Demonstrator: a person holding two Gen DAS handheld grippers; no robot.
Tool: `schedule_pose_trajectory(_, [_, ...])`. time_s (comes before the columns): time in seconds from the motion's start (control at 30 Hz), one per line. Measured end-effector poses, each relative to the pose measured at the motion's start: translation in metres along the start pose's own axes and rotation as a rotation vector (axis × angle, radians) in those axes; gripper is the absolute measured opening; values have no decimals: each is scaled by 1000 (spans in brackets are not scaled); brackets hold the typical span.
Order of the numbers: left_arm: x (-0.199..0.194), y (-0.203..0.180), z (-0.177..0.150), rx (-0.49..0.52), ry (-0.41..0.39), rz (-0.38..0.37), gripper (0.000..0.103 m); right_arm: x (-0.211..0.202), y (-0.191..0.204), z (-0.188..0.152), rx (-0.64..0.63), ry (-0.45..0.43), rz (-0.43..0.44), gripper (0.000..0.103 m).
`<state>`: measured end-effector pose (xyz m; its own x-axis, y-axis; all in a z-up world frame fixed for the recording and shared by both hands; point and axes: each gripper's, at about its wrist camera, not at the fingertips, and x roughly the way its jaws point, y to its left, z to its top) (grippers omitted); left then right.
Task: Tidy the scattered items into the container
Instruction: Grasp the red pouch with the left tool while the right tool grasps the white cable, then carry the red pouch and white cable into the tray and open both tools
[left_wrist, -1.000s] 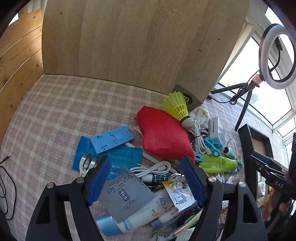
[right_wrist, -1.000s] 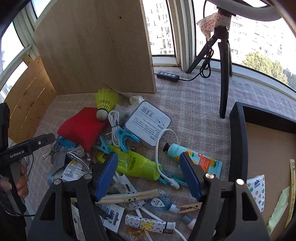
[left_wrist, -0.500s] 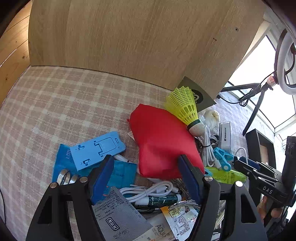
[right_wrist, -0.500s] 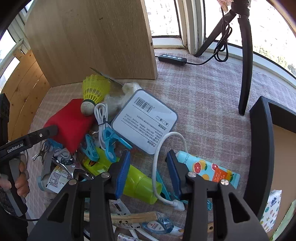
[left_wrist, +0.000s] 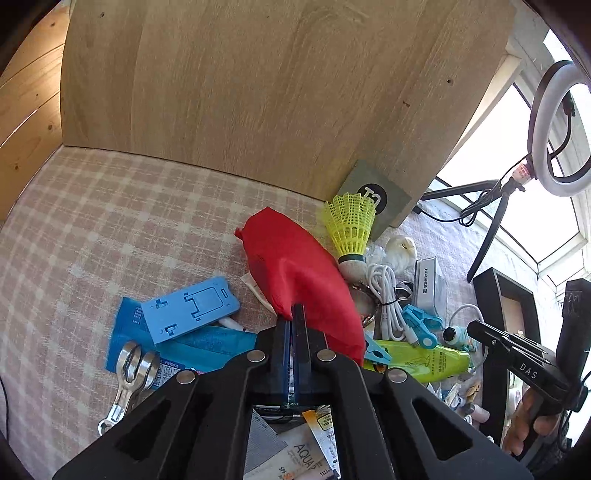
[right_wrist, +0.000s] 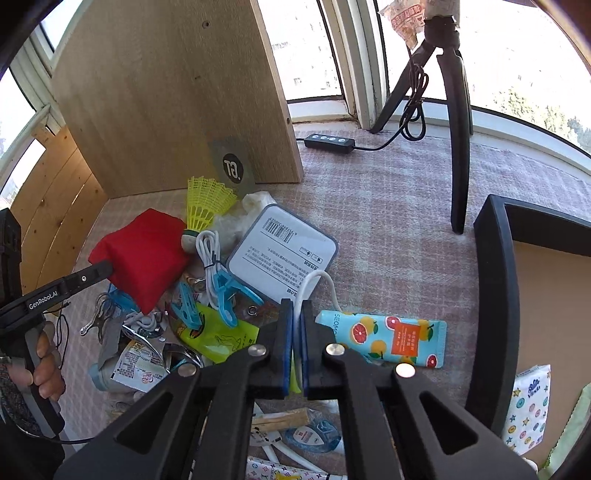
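- Our left tongs (left_wrist: 295, 314) are pressed narrow, pads together on the near edge of the red pouch (left_wrist: 295, 273), whose cloth rises in a ridge towards 12 o'clock from the tips.
- Our right tongs (right_wrist: 294, 306) are pressed narrow too; a sliver of yellow-green shows between the pads, so we read them as clamped on the green tube (right_wrist: 218, 332), which lies at 9 o'clock from the tips.
- A white cable (right_wrist: 325, 284) loops away at 1 o'clock, and the grapefruit-print tube (right_wrist: 388, 339) lies just beside the tips at 3 o'clock.
- Past the right tongs at 12 o'clock sits a flat white pack (right_wrist: 284, 251); the yellow shuttlecock (right_wrist: 207, 206) stands at 11 o'clock, touching the pouch.
- Left of the left tongs, at 9 o'clock, a blue stand (left_wrist: 190, 308) lies on a blue packet.
- The scattered items crowd the middle of the counter (left_wrist: 110, 221), which is covered in pale checked cloth and bare at 10 o'clock in the left view.
- The container (right_wrist: 495, 295), a black tray, sits at 3 o'clock in the right view, well apart from the pile, with a tissue packet (right_wrist: 530, 410) inside.
- An upright wooden board (left_wrist: 258, 92) closes the far edge; plank walling (left_wrist: 26, 110) closes 9 o'clock.
- Bare cloth lies between pile and tray, broken by a tripod leg (right_wrist: 460, 147); sunlit windows stand beyond.
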<state>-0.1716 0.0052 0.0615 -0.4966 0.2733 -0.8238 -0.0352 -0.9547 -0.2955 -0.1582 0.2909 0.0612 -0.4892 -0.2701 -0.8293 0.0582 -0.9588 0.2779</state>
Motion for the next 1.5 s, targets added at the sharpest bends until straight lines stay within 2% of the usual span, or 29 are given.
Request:
schedule_pose_trajectory(0.2, [-38, -11, 3, 33, -77, 2, 0, -28, 0, 1, 17, -56, 31, 4])
schedule_pose_trajectory(0.5, [-80, -30, 0, 75, -138, -22, 0, -72, 7, 3, 7, -144, 50, 4])
schedule_pose_trajectory(0.7, [-101, -60, -7, 127, -153, -60, 0, -104, -8, -1, 25, -187, 37, 4])
schedule_pose_trajectory(0.9, [-110, -106, -20, 180, -146, -117, 0, -144, -38, -16, 57, -234, -9, 4])
schedule_pose_trajectory(1.1, [-116, -170, -35, 261, -133, -183, 0, -187, -86, -38, 121, -281, -78, 4])
schedule_pose_trajectory(1.37, [-103, -258, -57, 349, -88, -287, 0, -225, -142, -62, 168, -287, -160, 4])
schedule_pose_trajectory(1.5, [-90, -300, -69, 391, -60, -312, 0, -233, -164, -67, 175, -283, -181, 4])
